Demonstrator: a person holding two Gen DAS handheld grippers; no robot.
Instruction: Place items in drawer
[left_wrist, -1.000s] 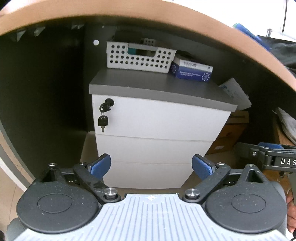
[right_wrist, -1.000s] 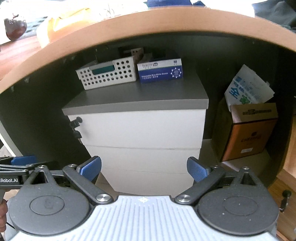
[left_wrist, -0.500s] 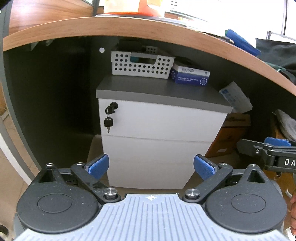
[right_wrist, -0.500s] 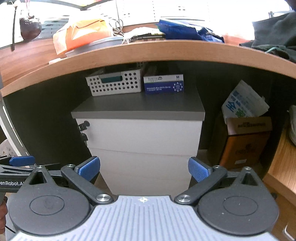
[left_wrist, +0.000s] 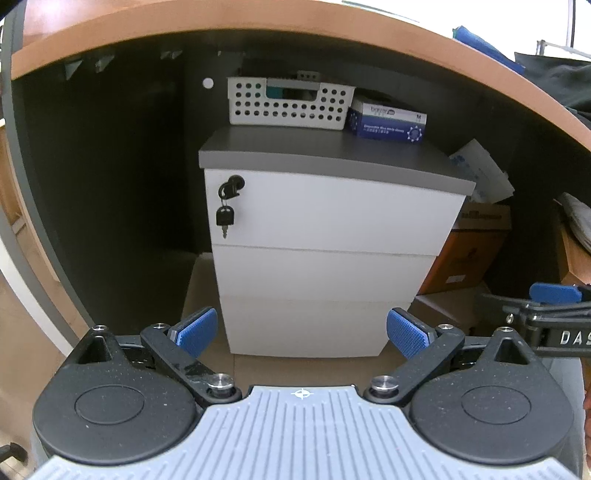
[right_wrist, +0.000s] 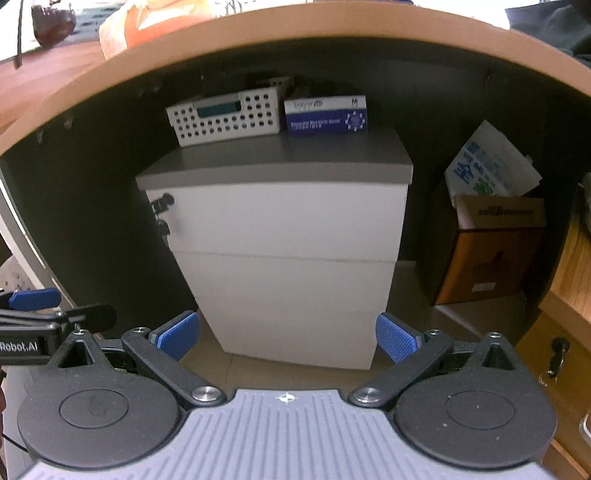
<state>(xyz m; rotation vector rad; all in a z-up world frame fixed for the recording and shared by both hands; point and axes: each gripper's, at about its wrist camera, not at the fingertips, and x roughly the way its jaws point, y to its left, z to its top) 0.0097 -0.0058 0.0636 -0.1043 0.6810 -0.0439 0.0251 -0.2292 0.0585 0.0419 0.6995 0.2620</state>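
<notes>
Approach step: left gripper and right gripper spread wide, empty, facing 3 shut drawers (keys hanging); next, opening 1.

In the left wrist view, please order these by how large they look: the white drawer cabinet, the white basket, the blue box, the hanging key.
Largest to smallest, as they look:
1. white drawer cabinet
2. white basket
3. blue box
4. hanging key
The basket and box stand farther back than the key, so true sizes may differ more.

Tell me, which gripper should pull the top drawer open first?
Probably the left gripper: it faces the top drawer squarely; the right gripper views it at an angle. Both open, empty, back from it.
</notes>
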